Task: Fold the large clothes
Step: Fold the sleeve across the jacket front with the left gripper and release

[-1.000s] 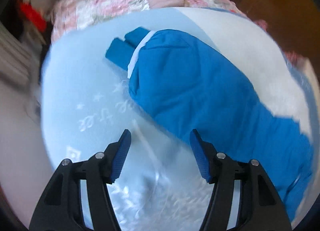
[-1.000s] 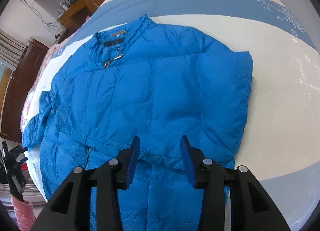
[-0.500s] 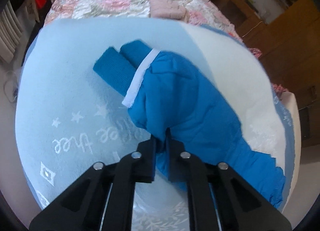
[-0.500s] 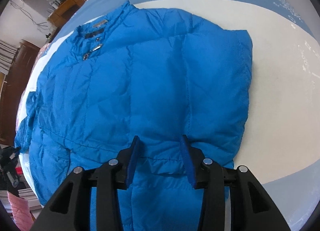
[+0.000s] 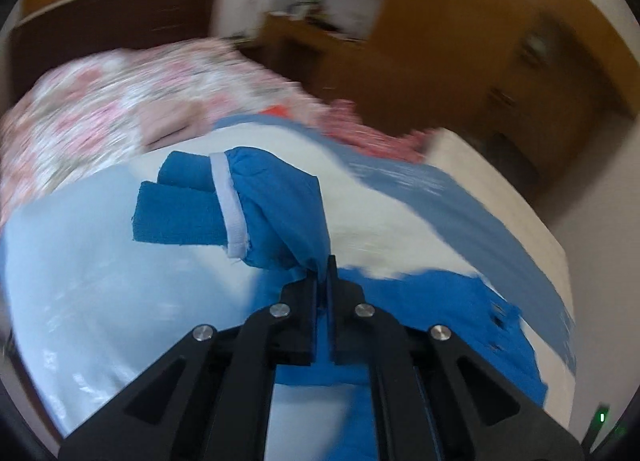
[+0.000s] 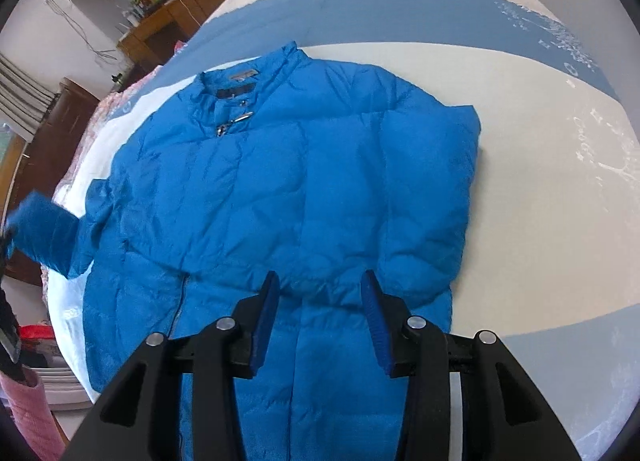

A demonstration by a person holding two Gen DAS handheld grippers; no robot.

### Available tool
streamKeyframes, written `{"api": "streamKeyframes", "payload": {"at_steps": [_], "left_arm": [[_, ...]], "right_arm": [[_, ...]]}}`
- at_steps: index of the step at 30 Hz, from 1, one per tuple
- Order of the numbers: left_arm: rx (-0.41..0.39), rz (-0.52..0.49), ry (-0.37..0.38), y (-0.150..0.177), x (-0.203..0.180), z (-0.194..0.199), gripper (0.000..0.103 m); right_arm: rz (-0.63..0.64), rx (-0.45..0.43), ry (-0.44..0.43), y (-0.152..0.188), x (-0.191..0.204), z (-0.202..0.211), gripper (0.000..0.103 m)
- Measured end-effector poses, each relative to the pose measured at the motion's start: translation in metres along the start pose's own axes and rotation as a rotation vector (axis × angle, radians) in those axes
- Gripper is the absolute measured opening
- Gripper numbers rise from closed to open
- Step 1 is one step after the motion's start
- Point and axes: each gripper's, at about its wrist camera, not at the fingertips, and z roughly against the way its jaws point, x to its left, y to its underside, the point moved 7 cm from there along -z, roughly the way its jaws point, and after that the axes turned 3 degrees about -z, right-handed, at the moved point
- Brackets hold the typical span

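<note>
The left tongs (image 5: 323,281) are pinched tight on the jacket's sleeve (image 5: 280,213), lifting it off the bed (image 5: 100,261), likely to fold it inward. The right tongs (image 6: 318,313) hang wide open, empty, over the jacket (image 6: 300,181), which lies flat lengthwise, collar (image 6: 256,73) pointing away.

The jacket (image 6: 280,189) lies spread on the bed (image 6: 540,181), collar toward the top of the right wrist frame, hem toward the bottom. The right gripper (image 6: 320,313) sits at lower centre over the jacket's waist. At the far left edge the sleeve (image 5: 272,205) is raised off the bed, pinched in the left gripper (image 5: 322,281). Beyond it, upper left, lies a quilt (image 5: 120,101).
</note>
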Motion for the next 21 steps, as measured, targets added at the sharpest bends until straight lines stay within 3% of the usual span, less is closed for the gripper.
{"api": "streamKeyframes", "payload": {"at_steps": [7, 11, 16, 21], "left_arm": [[0.046, -0.208, 0.198, 0.029, -0.150, -0.018, 0.001], [0.098, -0.288, 0.259, 0.059, -0.207, -0.039, 0.001], [0.161, -0.366, 0.317, 0.101, -0.249, -0.056, 0.001], [0.285, -0.422, 0.355, 0.148, -0.279, -0.093, 0.001]], "right_arm": [[-0.027, -0.012, -0.003, 0.008, -0.010, 0.006, 0.043], [-0.047, -0.017, 0.004, 0.013, -0.021, 0.009, 0.043], [-0.079, -0.022, 0.012, 0.016, -0.038, 0.011, 0.043], [-0.090, -0.021, 0.009, 0.017, -0.044, 0.010, 0.043]]}}
